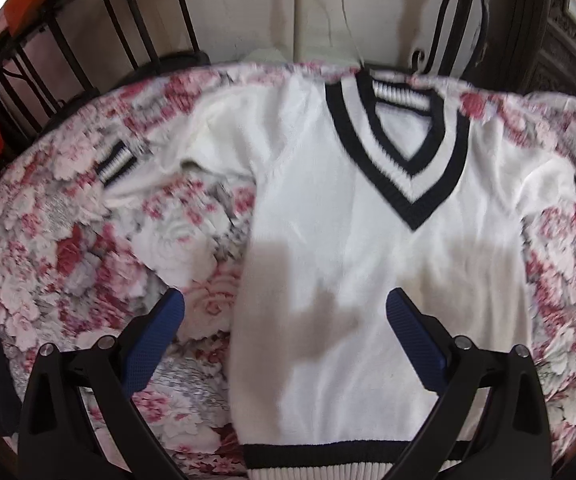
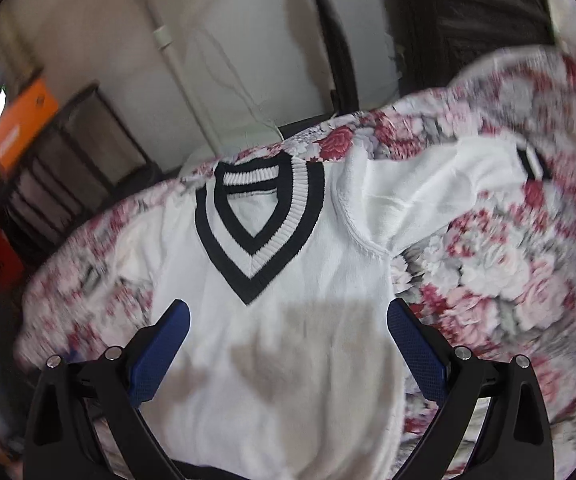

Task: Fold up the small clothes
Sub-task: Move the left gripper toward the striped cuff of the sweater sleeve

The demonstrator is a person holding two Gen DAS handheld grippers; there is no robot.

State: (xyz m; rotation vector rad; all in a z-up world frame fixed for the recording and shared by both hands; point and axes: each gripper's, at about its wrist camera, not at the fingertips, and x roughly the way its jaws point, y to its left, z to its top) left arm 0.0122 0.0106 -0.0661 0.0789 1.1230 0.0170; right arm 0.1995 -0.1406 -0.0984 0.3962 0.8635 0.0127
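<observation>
Sweater (image 1: 351, 264) white, black-and-white striped V-neck, cuffs, hem. Cloth (image 1: 68, 264) beneath: pink, red, grey floral print. Fingers (image 1: 156, 340) blue-padded, black frames. Box (image 2: 22, 132) orange.

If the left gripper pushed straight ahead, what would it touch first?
Probably the white knit V-neck sweater with black trim, lying on the floral-print cloth. The left gripper is open above it; depth is unclear.

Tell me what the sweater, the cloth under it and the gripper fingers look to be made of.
Sweater: white knit, likely wool or acrylic; ribbed black-striped collar and hem, soft matte surface.
Floral cloth: printed woven fabric, probably cotton, matte.
Fingers: blue dimpled pads, rubber-like, on black, likely plastic arms.
</observation>
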